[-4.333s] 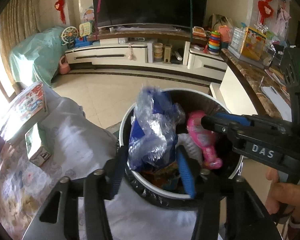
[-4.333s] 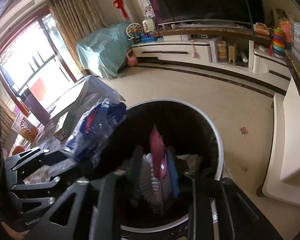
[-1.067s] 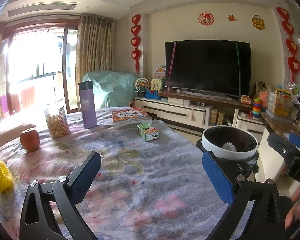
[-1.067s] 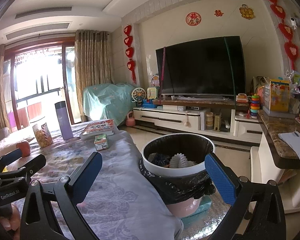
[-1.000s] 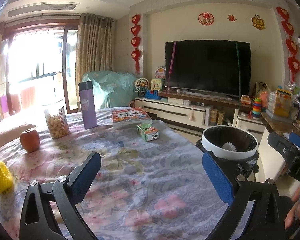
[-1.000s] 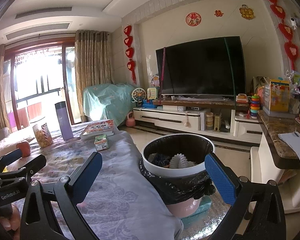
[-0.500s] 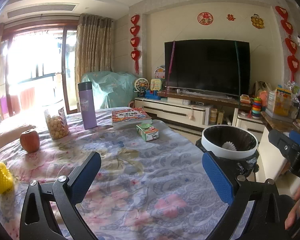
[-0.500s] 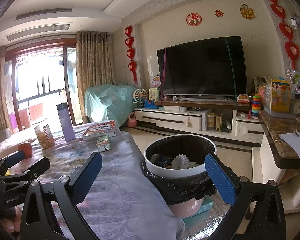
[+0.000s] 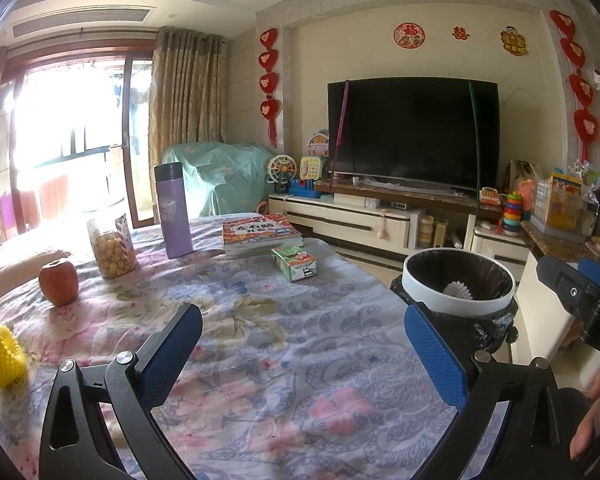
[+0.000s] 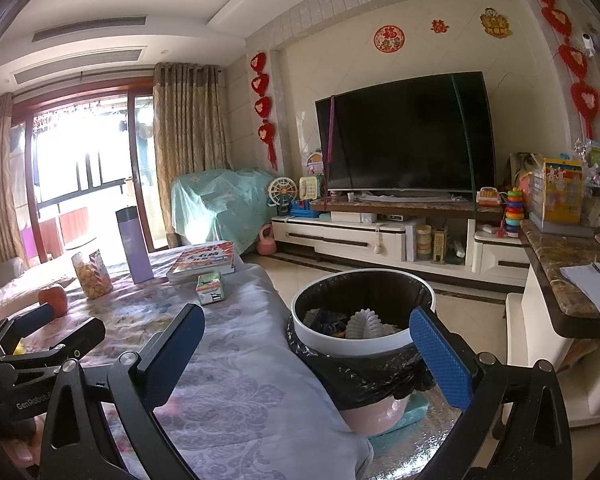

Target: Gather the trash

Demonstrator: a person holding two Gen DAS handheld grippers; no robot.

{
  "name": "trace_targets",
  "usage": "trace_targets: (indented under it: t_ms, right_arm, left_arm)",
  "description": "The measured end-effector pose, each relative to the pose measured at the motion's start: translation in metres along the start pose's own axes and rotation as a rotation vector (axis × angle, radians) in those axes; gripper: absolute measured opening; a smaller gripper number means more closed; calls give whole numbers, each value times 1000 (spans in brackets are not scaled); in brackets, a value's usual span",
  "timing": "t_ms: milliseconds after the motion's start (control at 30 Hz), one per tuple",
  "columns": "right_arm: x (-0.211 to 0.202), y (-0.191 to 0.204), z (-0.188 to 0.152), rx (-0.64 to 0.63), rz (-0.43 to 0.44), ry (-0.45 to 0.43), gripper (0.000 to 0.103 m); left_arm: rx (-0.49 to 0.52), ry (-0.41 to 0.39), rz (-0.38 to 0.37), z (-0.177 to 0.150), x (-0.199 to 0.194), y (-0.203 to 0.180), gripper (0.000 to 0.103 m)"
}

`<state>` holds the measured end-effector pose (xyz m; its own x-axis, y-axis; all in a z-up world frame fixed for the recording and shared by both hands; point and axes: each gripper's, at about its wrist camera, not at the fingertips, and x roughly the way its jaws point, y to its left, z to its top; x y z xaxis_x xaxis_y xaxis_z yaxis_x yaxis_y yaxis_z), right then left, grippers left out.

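A white-rimmed trash bin (image 10: 362, 338) lined with a black bag stands on the floor beside the table; trash lies inside, including a white ridged piece (image 10: 366, 325). The same trash bin (image 9: 458, 302) shows at the right of the left wrist view. My left gripper (image 9: 304, 344) hangs open over the flowered tablecloth (image 9: 260, 360) with nothing between its blue pads. The right gripper (image 10: 306, 342) is open too, held above the table's edge and the bin, empty. Its side (image 9: 580, 300) appears at the right of the left wrist view, with a hand below it.
On the table stand a purple flask (image 9: 173, 216), a snack jar (image 9: 112, 246), an apple (image 9: 59, 282), a yellow object (image 9: 2, 356), a book (image 9: 260, 232) and a small green carton (image 9: 294, 263). A TV cabinet (image 10: 380, 240) lines the far wall; a marble counter (image 10: 564, 276) is at right.
Both grippers let go of their trash into the bin, opened, and pulled back and up from it. Over the last second they have barely moved.
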<state>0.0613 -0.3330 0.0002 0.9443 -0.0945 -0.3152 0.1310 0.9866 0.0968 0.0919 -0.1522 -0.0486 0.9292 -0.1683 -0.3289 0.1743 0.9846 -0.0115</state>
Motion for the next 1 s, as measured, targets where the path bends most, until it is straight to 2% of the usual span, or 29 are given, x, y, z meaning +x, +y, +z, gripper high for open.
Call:
trace_targets:
  t_ms: [633,1000]
  right_arm:
    - [1,2,0,3,1,4,103]
    - [7,19,-1,13,27,30,103]
  left_arm:
    - [2,2,-1,-1,0,-1,102]
    - [-13,20,6,-1,7,8,102]
